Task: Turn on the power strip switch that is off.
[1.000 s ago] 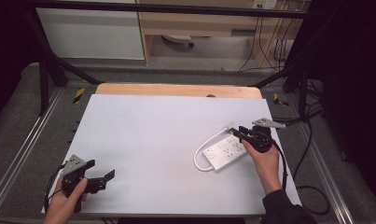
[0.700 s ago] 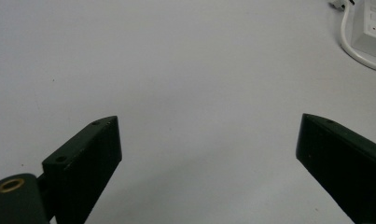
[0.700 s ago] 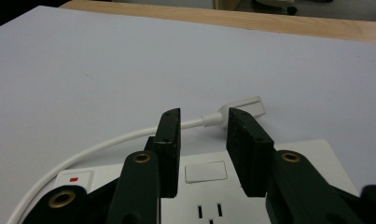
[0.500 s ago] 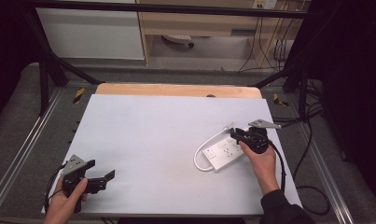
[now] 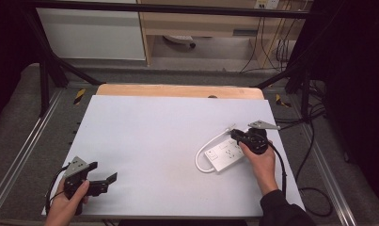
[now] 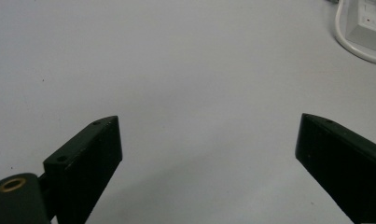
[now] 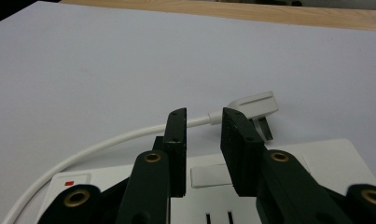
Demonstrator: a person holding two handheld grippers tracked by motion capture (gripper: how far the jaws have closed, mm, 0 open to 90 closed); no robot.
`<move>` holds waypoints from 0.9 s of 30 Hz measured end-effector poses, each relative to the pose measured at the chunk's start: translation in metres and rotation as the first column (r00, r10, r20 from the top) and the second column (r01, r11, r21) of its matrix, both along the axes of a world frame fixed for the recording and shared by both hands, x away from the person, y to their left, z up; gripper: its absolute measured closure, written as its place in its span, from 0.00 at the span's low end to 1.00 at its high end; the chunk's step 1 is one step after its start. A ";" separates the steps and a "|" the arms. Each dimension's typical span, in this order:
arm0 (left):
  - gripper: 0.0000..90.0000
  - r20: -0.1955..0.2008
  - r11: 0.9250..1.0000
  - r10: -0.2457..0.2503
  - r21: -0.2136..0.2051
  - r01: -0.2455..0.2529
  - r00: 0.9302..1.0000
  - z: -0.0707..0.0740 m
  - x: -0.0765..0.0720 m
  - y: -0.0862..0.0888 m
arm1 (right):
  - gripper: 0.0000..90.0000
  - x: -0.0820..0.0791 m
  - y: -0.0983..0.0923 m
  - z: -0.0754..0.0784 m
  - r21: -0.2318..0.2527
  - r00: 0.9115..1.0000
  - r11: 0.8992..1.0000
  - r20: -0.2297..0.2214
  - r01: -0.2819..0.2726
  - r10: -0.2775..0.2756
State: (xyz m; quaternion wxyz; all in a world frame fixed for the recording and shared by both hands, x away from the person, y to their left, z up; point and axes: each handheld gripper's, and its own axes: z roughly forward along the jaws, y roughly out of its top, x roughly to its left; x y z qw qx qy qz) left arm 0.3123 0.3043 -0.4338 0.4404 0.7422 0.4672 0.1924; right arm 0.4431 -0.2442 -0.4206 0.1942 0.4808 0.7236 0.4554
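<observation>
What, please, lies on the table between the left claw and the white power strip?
Nothing: in the high view, bare white table separates the left claw from the power strip.

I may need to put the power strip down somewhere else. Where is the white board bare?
Bare: the whole middle and far-left stretch of the white board, from the left tool up to the wooden edge. Crowded: the right side, where the power strip, its looped cable, plug and the right tool sit together.
</observation>
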 end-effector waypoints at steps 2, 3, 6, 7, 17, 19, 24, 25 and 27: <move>0.08 -0.001 1.000 0.005 0.000 -0.005 1.000 0.000 0.000 0.000 | 0.82 0.000 0.001 -0.001 -0.003 1.000 1.000 -0.006 -0.002 0.002; 0.08 -0.001 1.000 0.005 -0.001 -0.005 1.000 0.000 0.000 0.001 | 0.82 0.000 0.001 -0.001 -0.006 1.000 1.000 -0.007 -0.001 0.001; 0.08 0.000 1.000 0.004 0.000 -0.004 1.000 0.000 0.000 0.000 | 0.87 0.000 0.002 -0.004 -0.021 1.000 1.000 -0.014 -0.010 0.009; 0.08 0.000 1.000 0.004 0.000 -0.004 1.000 0.000 0.000 0.000 | 0.87 0.000 0.002 -0.004 -0.021 1.000 1.000 -0.014 -0.010 0.009; 0.08 -0.002 1.000 0.007 0.000 -0.007 1.000 0.000 0.000 0.000 | 0.93 0.000 0.007 -0.009 -0.048 0.999 0.998 -0.038 -0.027 0.025; 0.08 -0.002 1.000 0.006 -0.001 -0.006 1.000 0.000 0.000 0.000 | 0.93 0.001 0.009 -0.011 -0.067 0.999 0.997 -0.043 -0.028 0.025; 0.08 -0.002 1.000 0.005 -0.001 -0.005 1.000 0.000 0.000 0.000 | 0.96 -0.001 0.010 -0.013 -0.072 0.999 0.997 -0.032 -0.026 0.024; 0.08 -0.003 1.000 0.004 -0.001 -0.004 1.000 0.000 0.000 0.000 | 0.97 -0.001 0.010 -0.013 -0.072 0.999 0.997 -0.033 -0.025 0.022; 0.08 -0.001 1.000 0.004 -0.002 -0.004 1.000 0.000 0.000 0.000 | 0.98 -0.002 0.009 -0.014 -0.073 0.999 0.997 -0.035 -0.020 0.018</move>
